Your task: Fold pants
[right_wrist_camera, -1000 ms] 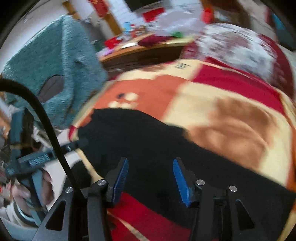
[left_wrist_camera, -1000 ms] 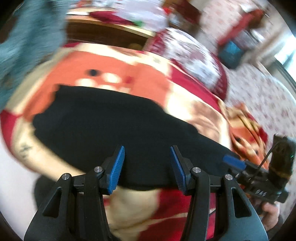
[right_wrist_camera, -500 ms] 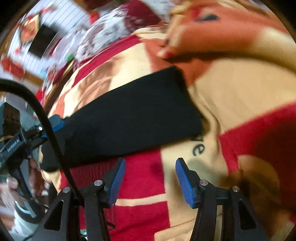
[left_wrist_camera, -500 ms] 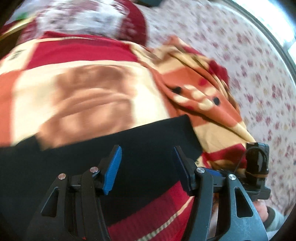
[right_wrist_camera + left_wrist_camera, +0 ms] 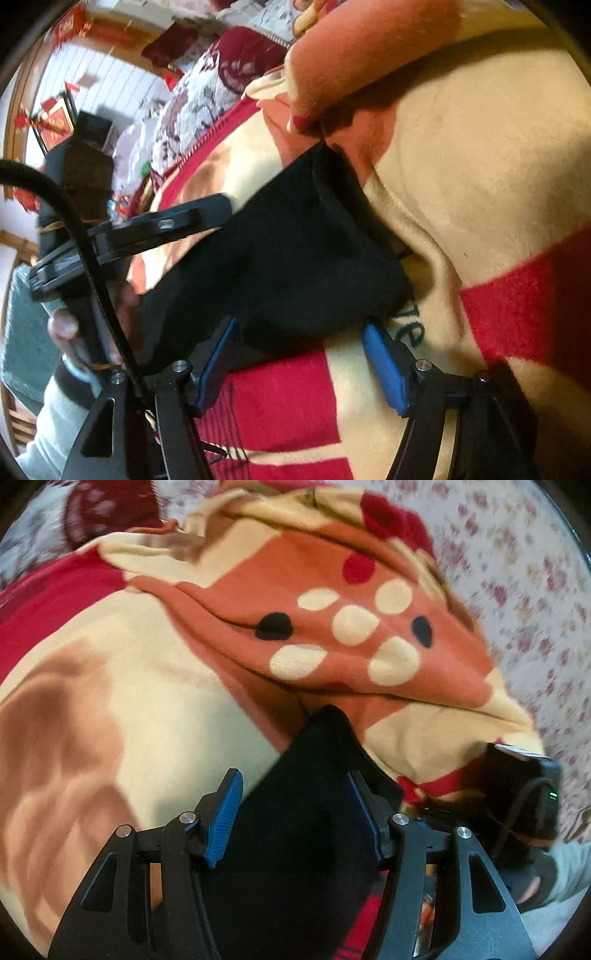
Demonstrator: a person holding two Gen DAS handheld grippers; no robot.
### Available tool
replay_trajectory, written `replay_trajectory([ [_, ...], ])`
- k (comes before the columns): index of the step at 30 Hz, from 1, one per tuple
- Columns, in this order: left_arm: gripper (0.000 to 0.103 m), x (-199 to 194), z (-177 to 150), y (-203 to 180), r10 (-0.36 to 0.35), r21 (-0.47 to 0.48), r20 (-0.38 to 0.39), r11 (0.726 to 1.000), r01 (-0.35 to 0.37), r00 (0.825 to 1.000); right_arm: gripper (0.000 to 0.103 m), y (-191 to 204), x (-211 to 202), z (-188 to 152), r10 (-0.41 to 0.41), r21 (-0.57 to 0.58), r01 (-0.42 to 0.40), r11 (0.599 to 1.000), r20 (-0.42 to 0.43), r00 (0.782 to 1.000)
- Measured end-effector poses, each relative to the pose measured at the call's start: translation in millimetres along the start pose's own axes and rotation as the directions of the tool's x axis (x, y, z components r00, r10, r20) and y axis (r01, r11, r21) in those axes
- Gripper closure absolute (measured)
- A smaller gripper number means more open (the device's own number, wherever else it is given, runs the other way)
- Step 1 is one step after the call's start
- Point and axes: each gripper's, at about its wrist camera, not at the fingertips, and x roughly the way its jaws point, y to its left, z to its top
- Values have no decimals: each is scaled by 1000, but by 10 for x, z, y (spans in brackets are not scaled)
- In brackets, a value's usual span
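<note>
Bed blanket (image 5: 155, 686) spread wide, black pants (image 5: 280, 251) lying on it; left gripper (image 5: 295, 812) gapes over the cloth, right gripper (image 5: 299, 354) spreading wider, gripping nothing.

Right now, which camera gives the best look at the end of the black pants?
The right wrist view: the black pants show their whole end, with hem and corners, lying on the blanket. The left wrist view shows only a narrow dark wedge between that gripper's fingers.
</note>
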Motion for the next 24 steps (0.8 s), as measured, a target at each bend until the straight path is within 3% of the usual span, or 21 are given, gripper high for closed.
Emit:
replay_trajectory([
  [7, 45, 232, 247, -86, -48, 87, -78, 995, 55, 996, 26, -35, 27, -4, 53, 23, -55, 998, 77, 996],
  [12, 45, 349, 298, -159, -60, 158, -81, 985, 72, 995, 26, -93, 35, -19, 91, 42, -97, 994, 138, 986],
  [13, 46, 362, 299, -175, -54, 170, -77, 983, 66, 996, 29, -81, 41, -15, 85, 30, -90, 995, 134, 987],
  [14, 64, 374, 291, -197, -44, 186, -64, 981, 55, 997, 36, -84, 42, -6, 75, 28, -79, 996, 133, 988],
  [15, 80, 399, 279, -215, -30, 198, -61, 979, 42, 998, 54, -108, 31, -4, 66, 32, -71, 997, 130, 989],
  [16, 80, 420, 252, -228, -16, 202, -52, 979, 26, 999, 71, -134, 26, 10, 61, 40, -67, 997, 128, 990],
  [18, 89, 382, 225, -229, -35, 196, -37, 980, 42, 999, 83, -127, 26, 35, 70, 39, -76, 996, 125, 990],
  [21, 90, 228, 149, -223, -67, 184, -7, 981, 67, 998, 91, -85, -21, 52, 86, 19, -89, 996, 128, 988],
  [24, 90, -7, 119, -291, -81, 184, 46, 980, 72, 996, 92, 61, -111, 72, 87, -46, -81, 996, 141, 986],
])
